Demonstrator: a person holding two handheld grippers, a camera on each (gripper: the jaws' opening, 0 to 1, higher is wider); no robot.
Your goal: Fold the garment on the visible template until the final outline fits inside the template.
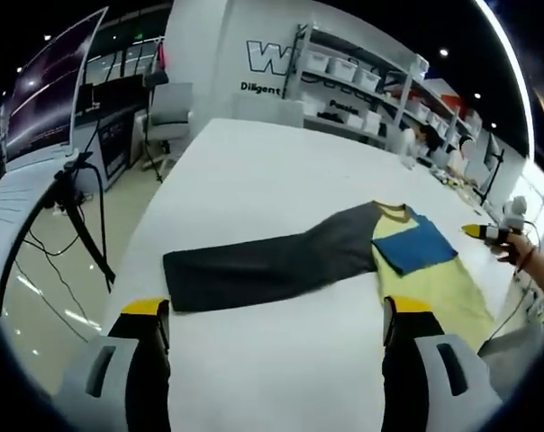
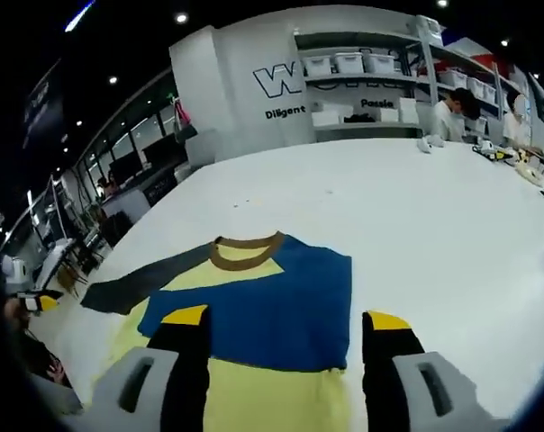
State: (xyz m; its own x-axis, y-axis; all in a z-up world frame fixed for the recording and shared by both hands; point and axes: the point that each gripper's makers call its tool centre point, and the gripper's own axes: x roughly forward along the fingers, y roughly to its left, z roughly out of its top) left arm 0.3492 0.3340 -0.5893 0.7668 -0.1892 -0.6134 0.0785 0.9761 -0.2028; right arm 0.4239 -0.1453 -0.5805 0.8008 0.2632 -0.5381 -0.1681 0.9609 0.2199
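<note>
Yellow-tipped jaws of my left gripper & right gripper gape, holding nothing. Yellow shirt w/ blue panel lies flat on white table, dark grey sleeve outstretched. I'd pinch cuff, fold inward evenly.

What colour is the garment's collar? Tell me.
Brown collar, clearest in the right gripper view.

Soft matt cloth garment lies on a smooth, faintly glossy white table.
</note>
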